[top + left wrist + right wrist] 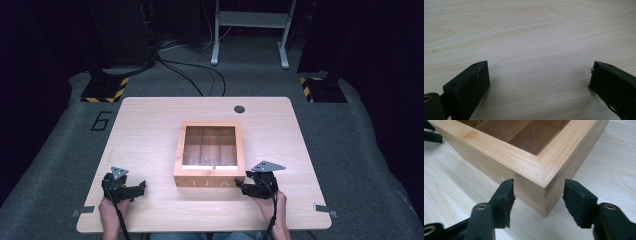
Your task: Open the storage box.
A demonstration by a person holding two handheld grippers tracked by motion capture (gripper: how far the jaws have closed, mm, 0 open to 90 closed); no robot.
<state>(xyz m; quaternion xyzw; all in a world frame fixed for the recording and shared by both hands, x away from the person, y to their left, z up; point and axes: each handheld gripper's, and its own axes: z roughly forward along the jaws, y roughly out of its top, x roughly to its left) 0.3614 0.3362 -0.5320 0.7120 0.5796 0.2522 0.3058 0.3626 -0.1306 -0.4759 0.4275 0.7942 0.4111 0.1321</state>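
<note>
Right gripper (537, 195) gapes around the tea box's (209, 178) near right corner.
Left gripper (539, 75), jaws spread, rests on bare desk (150, 125) near its front left corner; box sits mid-desk.

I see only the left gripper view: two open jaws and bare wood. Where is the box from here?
Observer: In the high view the wooden tea box sits mid-table, to the right of the left gripper and apart from it.
Operator: And the other gripper, where is it?
Observer: The right gripper is at the box's near right corner; its open jaws stand on either side of that corner.
Operator: Is it touching the box?
Observer: In the right gripper view, a small gap shows between each jaw and the wood.
Operator: Is something inside the box?
Observer: Through the lid's window I see dividers and no contents.
</note>
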